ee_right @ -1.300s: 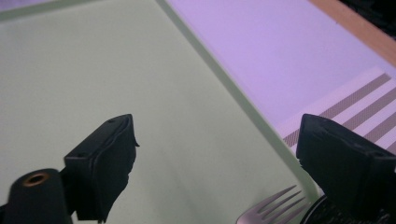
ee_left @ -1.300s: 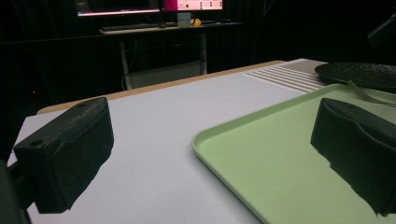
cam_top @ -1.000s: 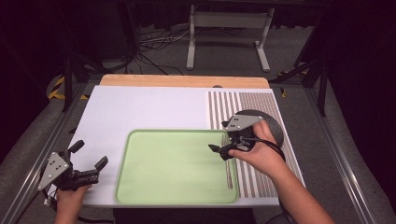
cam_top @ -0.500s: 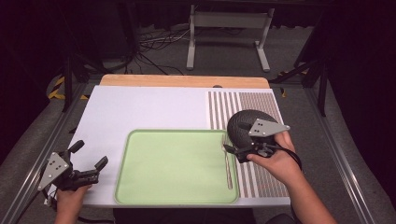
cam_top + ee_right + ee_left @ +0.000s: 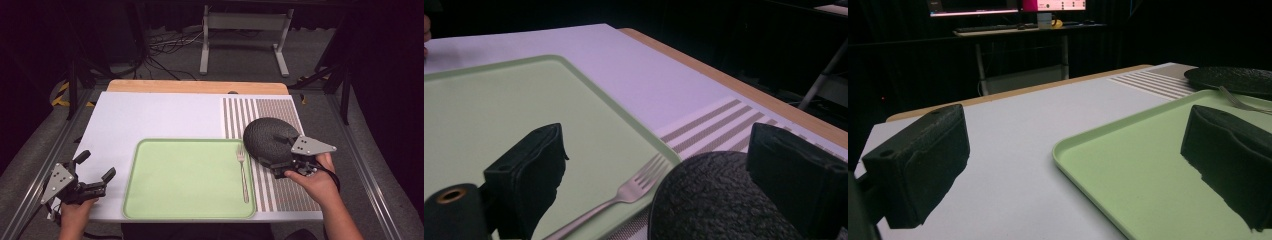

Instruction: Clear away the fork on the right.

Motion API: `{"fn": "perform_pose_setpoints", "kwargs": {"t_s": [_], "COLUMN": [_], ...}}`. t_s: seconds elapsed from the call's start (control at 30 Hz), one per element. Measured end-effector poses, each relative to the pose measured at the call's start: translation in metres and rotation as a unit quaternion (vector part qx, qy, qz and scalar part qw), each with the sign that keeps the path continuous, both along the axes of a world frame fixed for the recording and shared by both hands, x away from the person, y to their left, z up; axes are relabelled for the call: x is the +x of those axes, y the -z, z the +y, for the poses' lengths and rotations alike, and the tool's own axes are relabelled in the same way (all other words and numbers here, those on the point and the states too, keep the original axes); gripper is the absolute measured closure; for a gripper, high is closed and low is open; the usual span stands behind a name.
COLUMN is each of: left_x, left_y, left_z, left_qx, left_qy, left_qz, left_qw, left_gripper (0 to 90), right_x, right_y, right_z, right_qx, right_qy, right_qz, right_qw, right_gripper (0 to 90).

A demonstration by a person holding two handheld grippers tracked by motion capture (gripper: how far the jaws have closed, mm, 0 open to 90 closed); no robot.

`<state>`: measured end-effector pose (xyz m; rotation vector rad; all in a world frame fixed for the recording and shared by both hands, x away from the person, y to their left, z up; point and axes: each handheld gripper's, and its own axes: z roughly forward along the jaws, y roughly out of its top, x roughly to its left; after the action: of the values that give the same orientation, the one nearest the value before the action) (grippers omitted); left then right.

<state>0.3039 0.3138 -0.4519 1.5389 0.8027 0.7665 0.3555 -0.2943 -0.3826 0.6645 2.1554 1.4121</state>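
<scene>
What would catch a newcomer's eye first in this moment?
The pale green tray at the near middle of the white table, with a fork lying along its right edge. Just right of it, a black plate sits on the striped mat, with the right gripper open at its near rim. The left gripper waits open at the table's near left corner.

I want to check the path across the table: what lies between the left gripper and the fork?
In the high view, the green tray's bare floor spans the stretch from the left gripper to the fork, which lies along its right edge.
</scene>
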Motion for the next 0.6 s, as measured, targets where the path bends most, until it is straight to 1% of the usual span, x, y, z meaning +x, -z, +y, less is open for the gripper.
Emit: {"fn": "perform_pose_setpoints", "kwargs": {"t_s": [0.07, 0.1, 0.2, 0.3, 0.37, 0.43, 0.47, 0.53, 0.6], "left_x": [0.0, 0.0, 0.0, 0.0, 0.0, 0.0, 0.0, 0.0, 0.0], "left_y": [0.0, 0.0, 0.0, 0.0, 0.0, 0.0, 0.0, 0.0, 0.0], "left_z": [0.0, 0.0, 0.0, 0.0, 0.0, 0.0, 0.0, 0.0, 0.0], "left_qx": [0.0, 0.0, 0.0, 0.0, 0.0, 0.0, 0.0, 0.001, 0.0], "left_qy": [0.0, -0.001, 0.0, 0.0, 0.0, 0.0, 0.0, 0.001, 0.001], "left_qz": [0.0, 0.0, 0.0, 0.0, 0.0, 0.0, 0.0, -0.001, -0.001], "left_qw": [1.0, 1.0, 1.0, 1.0, 1.0, 1.0, 1.0, 1.0, 1.0], "left_gripper": [0.0, 0.0, 0.0, 0.0, 0.0, 0.0, 0.0, 0.0, 0.0], "right_x": [-0.001, -0.001, -0.002, -0.004, -0.005, -0.007, -0.007, -0.008, -0.008], "right_y": [0.003, 0.008, 0.014, 0.021, 0.026, 0.029, 0.032, 0.037, 0.045], "right_z": [-0.004, -0.008, -0.014, -0.017, -0.02, -0.022, -0.023, -0.025, -0.028], "right_qx": [0.002, 0.008, 0.022, 0.024, 0.025, 0.035, 0.043, 0.056, 0.055], "right_qy": [0.004, 0.008, 0.008, 0.01, 0.011, 0.008, 0.008, 0.01, 0.015], "right_qz": [-0.003, -0.001, -0.004, -0.003, -0.008, -0.008, -0.015, -0.018, -0.007], "right_qw": [1.0, 0.9999, 0.9997, 0.9997, 0.9996, 0.9993, 0.9989, 0.9982, 0.9984], "right_gripper": [9.2, 9.2, 9.2, 9.2, 9.3, 9.4, 9.4, 9.4, 9.5]}}
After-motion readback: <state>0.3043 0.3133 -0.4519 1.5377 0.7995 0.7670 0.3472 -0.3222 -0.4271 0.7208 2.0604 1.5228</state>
